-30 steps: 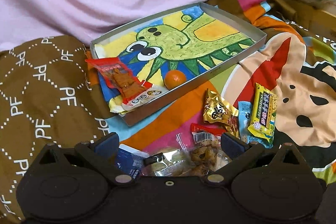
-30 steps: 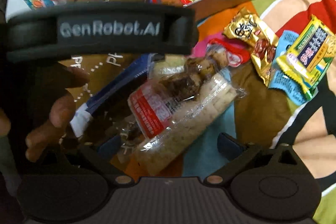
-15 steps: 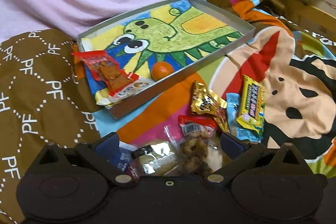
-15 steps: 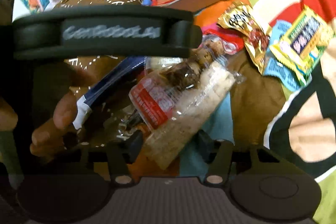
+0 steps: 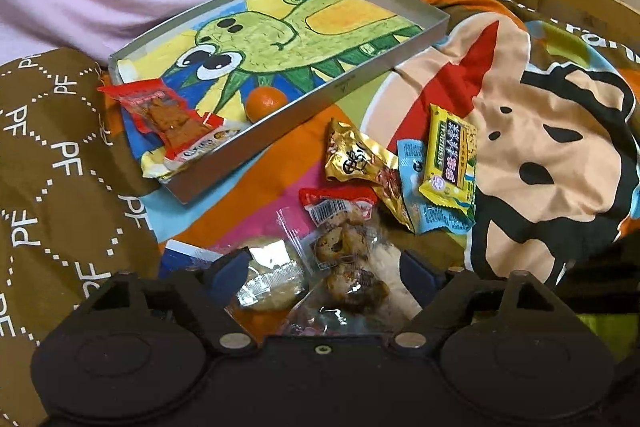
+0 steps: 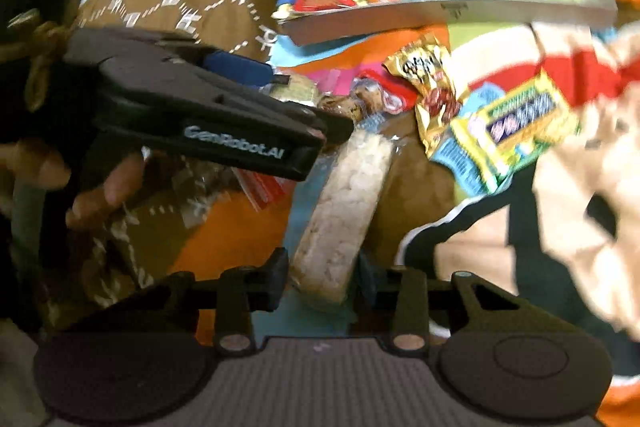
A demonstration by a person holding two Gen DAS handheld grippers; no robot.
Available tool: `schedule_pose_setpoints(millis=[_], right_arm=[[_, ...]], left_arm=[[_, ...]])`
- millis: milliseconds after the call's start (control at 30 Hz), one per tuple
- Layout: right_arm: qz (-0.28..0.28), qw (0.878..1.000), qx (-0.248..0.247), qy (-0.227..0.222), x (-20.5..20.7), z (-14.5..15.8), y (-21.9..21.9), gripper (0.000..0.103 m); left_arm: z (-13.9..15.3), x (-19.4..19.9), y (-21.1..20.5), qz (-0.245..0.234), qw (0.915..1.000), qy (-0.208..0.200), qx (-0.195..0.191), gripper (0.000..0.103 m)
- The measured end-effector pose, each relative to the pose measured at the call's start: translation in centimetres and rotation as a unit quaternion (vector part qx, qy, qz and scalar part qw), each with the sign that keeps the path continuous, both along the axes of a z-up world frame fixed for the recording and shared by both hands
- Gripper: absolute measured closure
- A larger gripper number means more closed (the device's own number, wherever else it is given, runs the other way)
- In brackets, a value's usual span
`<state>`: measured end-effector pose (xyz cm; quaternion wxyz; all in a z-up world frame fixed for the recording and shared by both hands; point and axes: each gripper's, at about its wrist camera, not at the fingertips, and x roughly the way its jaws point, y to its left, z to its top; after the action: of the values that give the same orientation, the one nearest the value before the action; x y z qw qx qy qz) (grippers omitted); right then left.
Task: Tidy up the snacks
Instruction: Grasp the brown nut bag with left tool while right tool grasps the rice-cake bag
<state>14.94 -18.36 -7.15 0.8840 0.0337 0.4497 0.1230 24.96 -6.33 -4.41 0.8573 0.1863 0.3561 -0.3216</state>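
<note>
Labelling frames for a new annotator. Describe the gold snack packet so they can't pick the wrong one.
Start at the shallow grey tray with the green cartoon drawing. On the bedspread just off its near rim lies the gold snack packet, beside a yellow packet stacked on a light blue one. It is the only shiny, crinkled gold foil wrapper, with dark characters on it.
</note>
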Motion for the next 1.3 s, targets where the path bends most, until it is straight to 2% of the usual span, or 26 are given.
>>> schedule_pose_setpoints(millis=[100, 167, 367, 533, 667, 733, 900, 1133, 1300], right_arm=[[0.024, 0.999, -0.034, -0.012, -0.3, 0.1, 0.7, 0.061], [0.024, 0.999, -0.04, -0.019, -0.4, -0.1, 1.2, 0.06], [-0.007, 0.999, -0.028, -0.031, 0.4, -1.2, 1.9, 0.052], [-0.029, 0.999, -0.015, -0.041, 2.1, -2.2, 1.7, 0.052], [-0.042, 0.998, -0.006, -0.046, 2.9, -2.9, 1.6, 0.05], [-0.043, 0.998, -0.006, -0.043, 3.1, -3.1, 1.7, 0.053], [-0.038, 0.998, -0.015, -0.042, 3.0, -3.0, 1.9, 0.056], [-0.028, 0.998, -0.045, -0.041, 2.9, -2.7, 2.4, 0.059], [-0.018, 0.997, -0.06, -0.042, 2.9, -2.7, 2.8, 0.059]], left_arm=[[-0.6, 0.3, -0.3, 0.007, 0.9999, 0.005, 0.015, 0.031], [-0.9, 0.5, -0.3, 0.007, 0.9998, 0.012, 0.013, 0.034], [-1.0, 0.8, -0.4, 0.008, 0.9999, 0.013, -0.003, 0.035], [-1.2, 1.0, -1.3, 0.006, 1.0, 0.005, -0.005, 0.037], [-1.4, 1.3, -1.7, 0.018, 0.9998, 0.001, 0.0, 0.053], [-1.3, 1.4, -1.6, 0.018, 0.9998, 0.01, -0.006, 0.06], [-1.2, 1.1, -1.6, 0.023, 0.9996, 0.018, -0.005, 0.061], [-1.1, 1.6, -1.3, 0.035, 0.9978, 0.054, -0.014, 0.06], [-1.6, 1.6, -1.4, 0.02, 0.9964, 0.081, -0.017, 0.05]])
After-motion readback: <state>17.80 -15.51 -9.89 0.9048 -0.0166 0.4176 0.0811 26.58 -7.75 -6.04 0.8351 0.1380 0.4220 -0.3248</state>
